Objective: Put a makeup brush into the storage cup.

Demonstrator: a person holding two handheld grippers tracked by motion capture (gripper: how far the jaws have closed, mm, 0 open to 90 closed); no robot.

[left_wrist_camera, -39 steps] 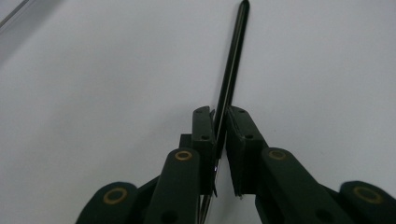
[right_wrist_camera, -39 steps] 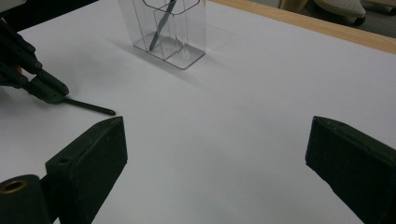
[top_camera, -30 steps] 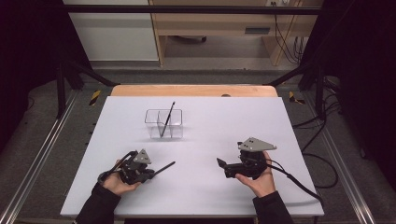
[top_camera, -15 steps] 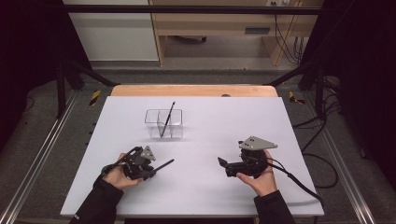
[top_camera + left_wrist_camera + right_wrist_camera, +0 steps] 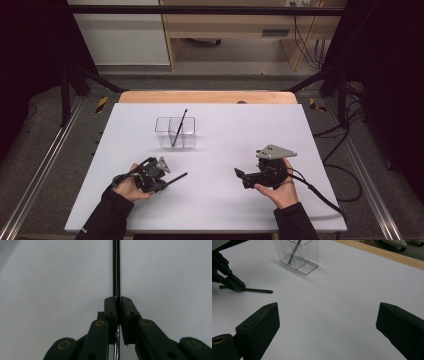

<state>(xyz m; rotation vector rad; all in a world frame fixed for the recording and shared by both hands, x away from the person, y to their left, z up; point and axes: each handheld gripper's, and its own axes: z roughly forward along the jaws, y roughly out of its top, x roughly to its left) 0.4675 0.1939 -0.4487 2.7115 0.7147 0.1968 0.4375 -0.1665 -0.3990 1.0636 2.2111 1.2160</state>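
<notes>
**Black stick clamped in left gripper, second stick in clear holder**

Hands enter from the bottom edge of the high view, each holding a gripper low over the white table [image 5: 225, 130]. At lower left of that frame the left gripper [image 5: 161, 181] is clenched on a thin black stick [image 5: 176, 178]. The stick is straight, slender and dark along its whole visible length, and it juts out past the jaw tips toward the right and slightly up in the frame, lying close to the table surface. In the left gripper view the same stick [image 5: 116, 267] runs as a narrow vertical line from between the closed jaws up to the top edge, with a glossy sheen along one side. In the right gripper view it shows at the left edge, its free end [image 5: 259, 290] lying level just above the white surface.

At lower right of the high view the right gripper [image 5: 240, 175] is released, holding nothing; its own view shows the two black jaws spread wide with bare table between them. A grey three-cornered plate sits on top of it.

Farther up, left of centre, stands a clear plastic holder [image 5: 175, 133] with divided compartments. A second dark stick [image 5: 178, 127] leans inside it, top tilted to the right.
</notes>
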